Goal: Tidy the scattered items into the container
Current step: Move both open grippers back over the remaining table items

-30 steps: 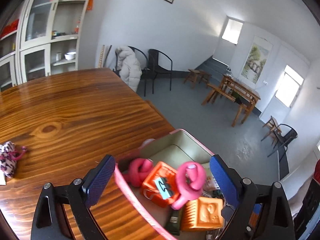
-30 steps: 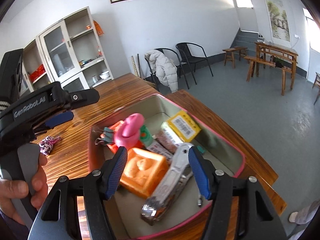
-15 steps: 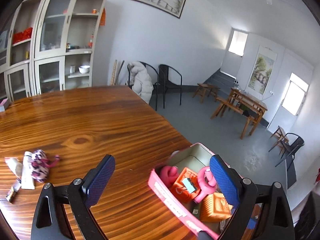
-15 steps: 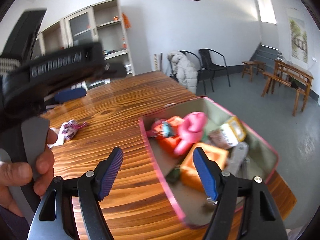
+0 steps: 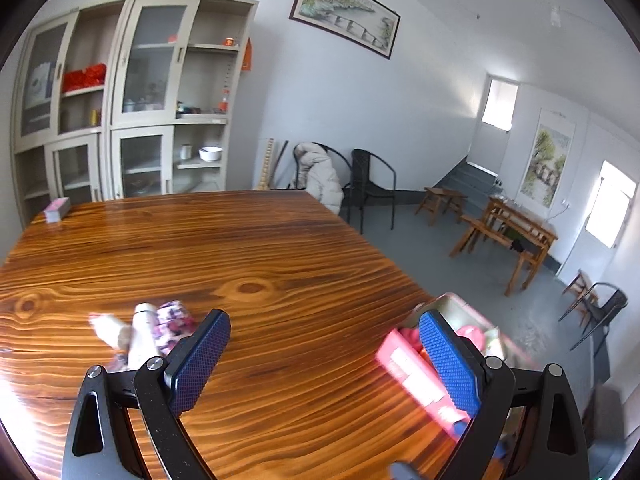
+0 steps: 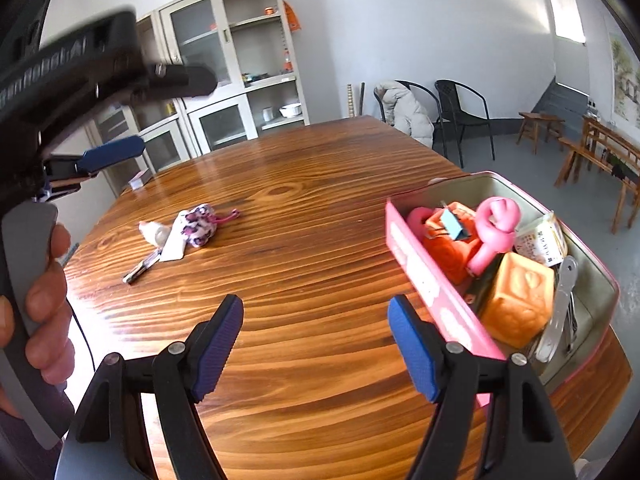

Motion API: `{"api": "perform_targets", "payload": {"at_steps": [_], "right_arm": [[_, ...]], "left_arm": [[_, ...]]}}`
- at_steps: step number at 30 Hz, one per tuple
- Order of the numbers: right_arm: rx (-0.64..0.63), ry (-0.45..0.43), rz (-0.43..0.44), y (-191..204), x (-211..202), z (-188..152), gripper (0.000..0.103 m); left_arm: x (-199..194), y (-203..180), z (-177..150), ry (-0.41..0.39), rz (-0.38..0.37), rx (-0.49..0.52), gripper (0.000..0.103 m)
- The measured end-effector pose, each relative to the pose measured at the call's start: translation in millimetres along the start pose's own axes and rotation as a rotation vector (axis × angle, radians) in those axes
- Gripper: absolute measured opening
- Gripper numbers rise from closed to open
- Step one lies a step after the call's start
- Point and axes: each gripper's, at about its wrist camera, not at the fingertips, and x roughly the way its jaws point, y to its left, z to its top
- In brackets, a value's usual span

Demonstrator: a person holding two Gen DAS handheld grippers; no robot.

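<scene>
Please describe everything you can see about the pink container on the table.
The pink container is a shallow rectangular tin with pink outer walls and a pale metallic inside, lidless, resting flat near the right corner of the wooden table. White print marks its long near wall. Inside lie an orange block, a pink ring-shaped toy, a yellow-labelled packet and a metal tool. No gripper touches it.

I'm in a plain meeting-room-like hall: glass-door cabinet [image 5: 132, 96] at eleven o'clock, landscape painting [image 5: 346, 18] at twelve, chairs [image 5: 370, 188] at one.
</scene>
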Motion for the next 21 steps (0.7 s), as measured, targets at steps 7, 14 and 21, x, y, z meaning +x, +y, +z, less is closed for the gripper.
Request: {"api": "perform_targets", "payload": {"at_steps": [7,14,21], "right_arm": [[-0.032,0.033,-0.022,21.0,1.6,-6.8,0.08],[-0.064,0.054,-0.02,37.4,-5.4,-30.0,0.08],[-0.064,0.026,-0.048,31.0,-33.4,-43.0,0.08]], "left_arm": [[4.0,59.8,-40.0,0.076,0.163,-0.019,0.097],[0.6,103.0,-45.3,0.072,0.241,-0.131,0.097],[-0.8,93.1,-46.3,0.059,0.226,-0.093,0.097]]}}
